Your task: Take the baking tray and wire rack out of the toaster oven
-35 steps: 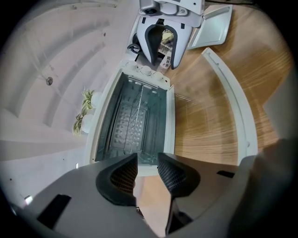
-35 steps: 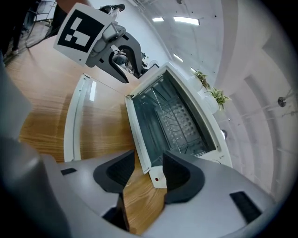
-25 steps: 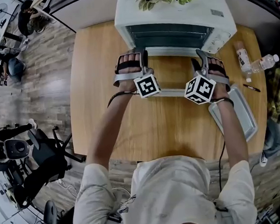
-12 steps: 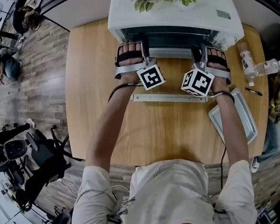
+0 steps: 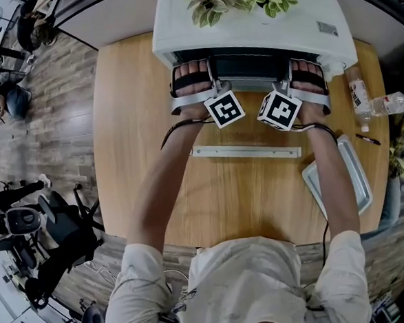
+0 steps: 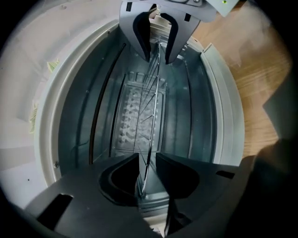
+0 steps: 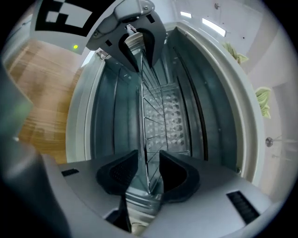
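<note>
The wire rack [image 6: 150, 116] sits inside the toaster oven [image 5: 247, 23], seen edge-on in both gripper views, with its front wire running straight through both claws. Your left gripper [image 6: 147, 169] has that wire between its jaws, which have just been closing but are not on it yet; a sliver of gap shows on either side. Your right gripper [image 7: 149, 169] is the same: jaws just closing but still parted, wire in the slot, pads not pressing. Taking the rack at two points, one toward each end, should keep it level as it slides, so it is less likely to jam. The baking tray [image 5: 351, 174] already lies on the wooden table [image 5: 137, 127] at your right, beside the dropped door's handle [image 5: 246, 151].
</note>
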The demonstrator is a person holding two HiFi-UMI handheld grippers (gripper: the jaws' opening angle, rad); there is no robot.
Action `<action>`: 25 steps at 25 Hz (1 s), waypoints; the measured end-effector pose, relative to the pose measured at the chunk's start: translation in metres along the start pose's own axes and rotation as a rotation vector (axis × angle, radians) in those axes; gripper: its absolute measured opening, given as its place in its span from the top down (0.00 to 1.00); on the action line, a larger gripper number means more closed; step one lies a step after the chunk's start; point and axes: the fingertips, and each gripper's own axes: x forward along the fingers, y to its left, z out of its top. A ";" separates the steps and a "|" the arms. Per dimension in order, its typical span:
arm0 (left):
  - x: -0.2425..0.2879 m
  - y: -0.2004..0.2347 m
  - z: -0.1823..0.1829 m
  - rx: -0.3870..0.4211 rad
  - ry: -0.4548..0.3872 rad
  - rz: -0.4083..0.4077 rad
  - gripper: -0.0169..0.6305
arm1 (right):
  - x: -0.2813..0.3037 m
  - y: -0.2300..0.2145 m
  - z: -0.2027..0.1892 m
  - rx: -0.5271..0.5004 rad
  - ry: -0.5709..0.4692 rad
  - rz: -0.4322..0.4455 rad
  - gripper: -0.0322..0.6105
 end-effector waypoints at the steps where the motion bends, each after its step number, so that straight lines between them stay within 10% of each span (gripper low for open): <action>1: 0.002 0.001 -0.001 0.011 0.012 0.006 0.79 | 0.002 0.000 0.001 -0.008 0.009 -0.012 0.71; 8: 0.007 0.005 -0.002 0.045 0.027 0.028 0.86 | 0.012 0.002 -0.003 -0.040 0.056 -0.081 0.86; 25: -0.012 -0.001 -0.005 0.044 -0.007 -0.018 0.91 | -0.006 0.003 -0.005 -0.031 0.027 -0.072 0.86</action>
